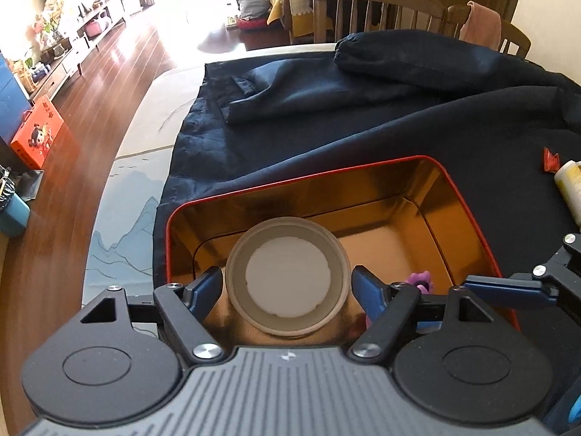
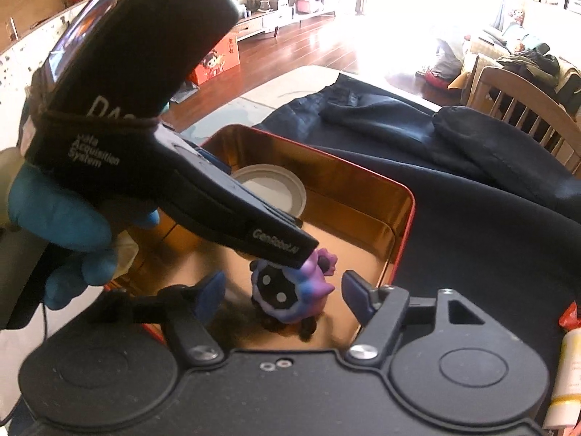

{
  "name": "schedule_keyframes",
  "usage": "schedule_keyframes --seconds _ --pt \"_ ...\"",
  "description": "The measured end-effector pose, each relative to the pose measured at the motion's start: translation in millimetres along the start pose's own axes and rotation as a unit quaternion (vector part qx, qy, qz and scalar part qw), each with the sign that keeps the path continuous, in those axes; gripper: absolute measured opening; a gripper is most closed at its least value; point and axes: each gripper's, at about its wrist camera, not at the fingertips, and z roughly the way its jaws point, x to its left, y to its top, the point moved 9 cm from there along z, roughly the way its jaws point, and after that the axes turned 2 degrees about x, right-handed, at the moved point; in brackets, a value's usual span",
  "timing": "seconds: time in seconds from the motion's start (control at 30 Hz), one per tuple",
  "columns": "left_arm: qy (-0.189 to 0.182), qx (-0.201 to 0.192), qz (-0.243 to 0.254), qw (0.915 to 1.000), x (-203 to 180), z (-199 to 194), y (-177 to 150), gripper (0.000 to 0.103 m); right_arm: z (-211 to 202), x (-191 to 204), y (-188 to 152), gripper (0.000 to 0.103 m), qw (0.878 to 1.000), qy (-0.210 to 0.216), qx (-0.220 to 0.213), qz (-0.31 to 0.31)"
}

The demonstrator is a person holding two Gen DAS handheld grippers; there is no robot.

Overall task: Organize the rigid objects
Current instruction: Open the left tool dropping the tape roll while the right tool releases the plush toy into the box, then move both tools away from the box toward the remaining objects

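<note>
A red tin box (image 1: 468, 203) with a gold inside lies open on a dark cloth. My left gripper (image 1: 287, 287) is inside it, its blue fingers spread around a grey round lid (image 1: 288, 276) with small gaps at each side. The lid also shows in the right wrist view (image 2: 270, 187), on the tin floor (image 2: 348, 225). My right gripper (image 2: 283, 290) is open around a purple and blue toy figure (image 2: 287, 294) that stands in the tin; its fingers stand clear of the toy. The toy's top peeks out in the left wrist view (image 1: 421, 279).
A cream bottle (image 1: 570, 189) and a red wrapper (image 1: 550, 160) lie on the dark cloth (image 1: 326, 127) right of the tin; the bottle shows again (image 2: 566, 381). Wooden chairs (image 1: 377, 11) stand behind the table. The table's left edge (image 1: 120, 196) drops to a wooden floor.
</note>
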Motion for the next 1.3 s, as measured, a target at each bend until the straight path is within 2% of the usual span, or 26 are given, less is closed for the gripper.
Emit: schedule_keyframes --seconds 0.37,0.7,1.3 --pt "0.006 -0.037 -0.005 0.9993 0 -39 -6 0.078 -44 -7 0 0.077 0.998 0.006 -0.043 0.035" --pt "0.011 -0.075 -0.007 0.9971 -15 -83 -12 0.078 -91 -34 -13 0.085 0.993 0.005 -0.09 0.072" --pt "-0.007 -0.122 -0.022 0.9922 -90 -144 -25 0.082 -167 -85 -58 0.1 0.984 0.001 -0.15 0.092"
